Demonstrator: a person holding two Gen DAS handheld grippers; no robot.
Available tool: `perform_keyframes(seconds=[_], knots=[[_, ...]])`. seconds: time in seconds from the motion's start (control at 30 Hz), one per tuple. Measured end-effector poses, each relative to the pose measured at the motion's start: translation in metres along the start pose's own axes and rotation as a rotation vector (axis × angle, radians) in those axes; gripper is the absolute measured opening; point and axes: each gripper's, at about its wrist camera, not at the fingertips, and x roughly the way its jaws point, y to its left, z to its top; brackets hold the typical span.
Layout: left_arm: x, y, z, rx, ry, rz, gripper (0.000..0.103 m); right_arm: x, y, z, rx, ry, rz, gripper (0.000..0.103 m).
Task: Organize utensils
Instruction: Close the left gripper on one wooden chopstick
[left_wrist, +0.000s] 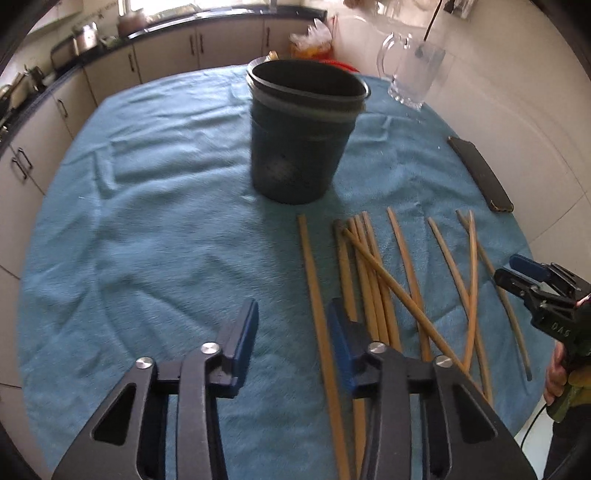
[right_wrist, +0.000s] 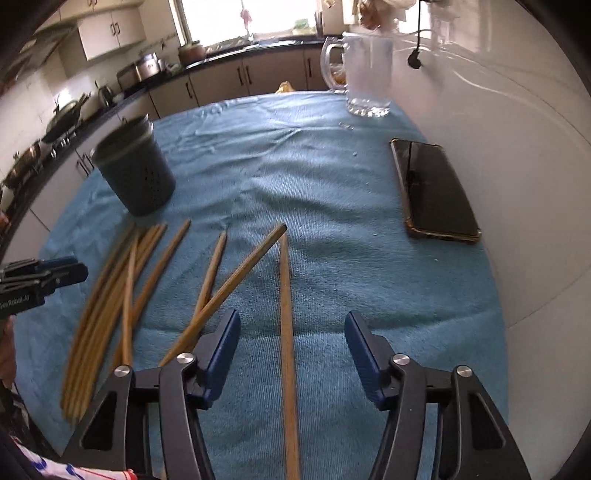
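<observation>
ten chopsticks (left_wrist: 373, 280), one holder (left_wrist: 301, 133); left gripper (left_wrist: 291, 321), right gripper (right_wrist: 291, 339) both released.

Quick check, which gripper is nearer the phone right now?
Right. The right gripper hovers over the towel with the phone just ahead to its right. The left gripper sits beyond the chopsticks, farther from the phone.

Chopsticks (left_wrist: 373, 280) lie scattered beside a dark holder (left_wrist: 303, 133) on blue cloth (left_wrist: 147, 221).
</observation>
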Motion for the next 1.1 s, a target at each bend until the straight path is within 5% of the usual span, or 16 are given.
perform_keyframes(seconds=[0.27,0.73,0.87,1.1], knots=[[0.021,-0.004,0.013,0.025,0.039,0.02,0.013,0.018,0.0,0.007,-0.017,0.044,-0.026,0.05],[0.033,-0.005,0.033,0.003,0.057,0.025,0.013,0.044,0.009,0.043,-0.077,0.136,-0.082,0.045],[0.031,0.0,0.03,-0.024,0.042,-0.005,0.006,0.046,0.011,0.047,-0.062,0.144,-0.064,0.007],[-0.017,0.012,0.017,-0.059,-0.079,-0.022,0.006,0.018,-0.003,0.037,0.012,0.078,-0.046,0.006]])
